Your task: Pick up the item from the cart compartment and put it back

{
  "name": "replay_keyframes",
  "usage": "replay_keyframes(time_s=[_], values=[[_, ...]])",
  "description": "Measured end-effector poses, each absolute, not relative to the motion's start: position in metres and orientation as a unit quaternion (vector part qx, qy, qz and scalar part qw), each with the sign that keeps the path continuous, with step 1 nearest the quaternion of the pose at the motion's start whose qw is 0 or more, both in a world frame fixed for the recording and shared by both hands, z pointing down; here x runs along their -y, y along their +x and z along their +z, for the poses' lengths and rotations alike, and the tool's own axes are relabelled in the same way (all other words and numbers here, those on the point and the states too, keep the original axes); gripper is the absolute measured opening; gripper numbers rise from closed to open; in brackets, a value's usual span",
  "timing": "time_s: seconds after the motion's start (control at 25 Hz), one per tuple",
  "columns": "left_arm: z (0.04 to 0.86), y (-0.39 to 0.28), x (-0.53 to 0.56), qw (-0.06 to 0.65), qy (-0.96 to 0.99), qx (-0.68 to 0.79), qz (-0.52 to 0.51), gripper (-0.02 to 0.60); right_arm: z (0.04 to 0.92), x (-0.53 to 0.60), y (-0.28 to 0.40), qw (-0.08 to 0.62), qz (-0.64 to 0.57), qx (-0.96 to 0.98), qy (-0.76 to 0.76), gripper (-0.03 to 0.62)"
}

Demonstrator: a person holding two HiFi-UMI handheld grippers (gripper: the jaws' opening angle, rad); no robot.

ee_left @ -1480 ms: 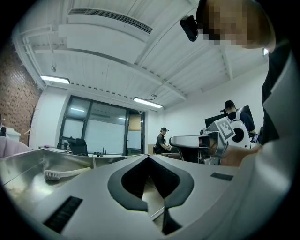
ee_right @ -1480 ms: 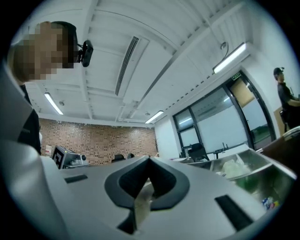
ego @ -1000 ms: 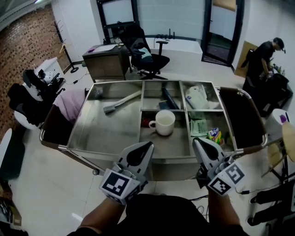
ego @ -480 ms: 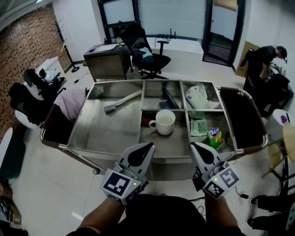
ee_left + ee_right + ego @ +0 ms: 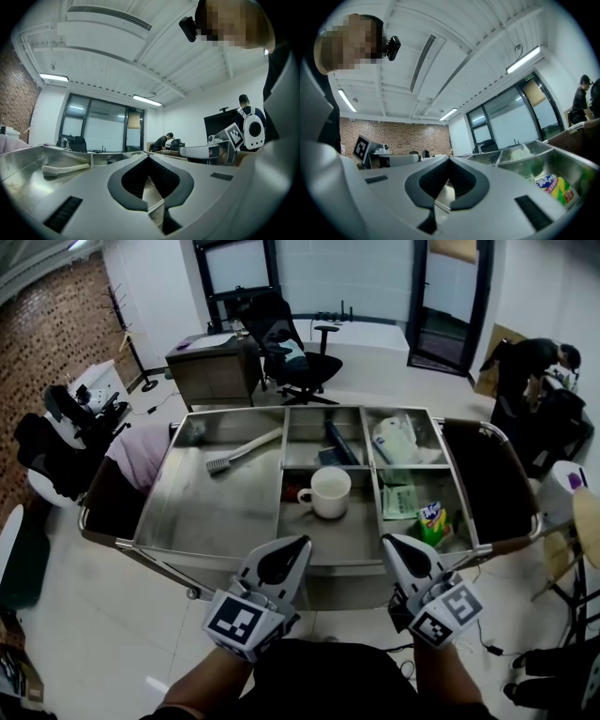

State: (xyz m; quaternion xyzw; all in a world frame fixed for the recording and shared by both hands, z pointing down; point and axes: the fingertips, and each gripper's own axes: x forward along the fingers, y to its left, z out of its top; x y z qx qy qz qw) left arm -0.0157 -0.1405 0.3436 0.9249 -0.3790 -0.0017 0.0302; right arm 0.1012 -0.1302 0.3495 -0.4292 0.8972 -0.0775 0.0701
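A steel cart [image 5: 206, 512] with several compartments stands in front of me. A white mug [image 5: 326, 493] sits in the front middle compartment. The big left compartment holds a white brush [image 5: 246, 449] [image 5: 63, 168]. A colourful snack packet [image 5: 432, 518] [image 5: 555, 187] and green packets lie front right, a white bag [image 5: 392, 442] back right, a dark item [image 5: 337, 440] back middle. My left gripper [image 5: 289, 551] [image 5: 149, 157] and right gripper [image 5: 396, 547] [image 5: 449, 160] hover side by side just before the cart's near rim, both shut and holding nothing.
A pink cloth [image 5: 131, 451] hangs at the cart's left end and a dark bag [image 5: 483, 484] at its right end. Beyond stand a desk [image 5: 211, 362] and a black office chair [image 5: 291, 343]. A person [image 5: 530, 381] bends over at the far right.
My right gripper has drifted a little to the left, closer to the left one. The person at the back right has bent lower. Both grippers stay shut.
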Motion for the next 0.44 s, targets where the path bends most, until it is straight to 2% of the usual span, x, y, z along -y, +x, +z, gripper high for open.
replay_keyframes(time_s=[0.44], values=[[0.3417, -0.0105, 0.1410, 0.028, 0.928, 0.371, 0.000, 0.000, 0.3450, 0.1313, 0.1014, 0.068, -0.065, -0.898, -0.431, 0.011]])
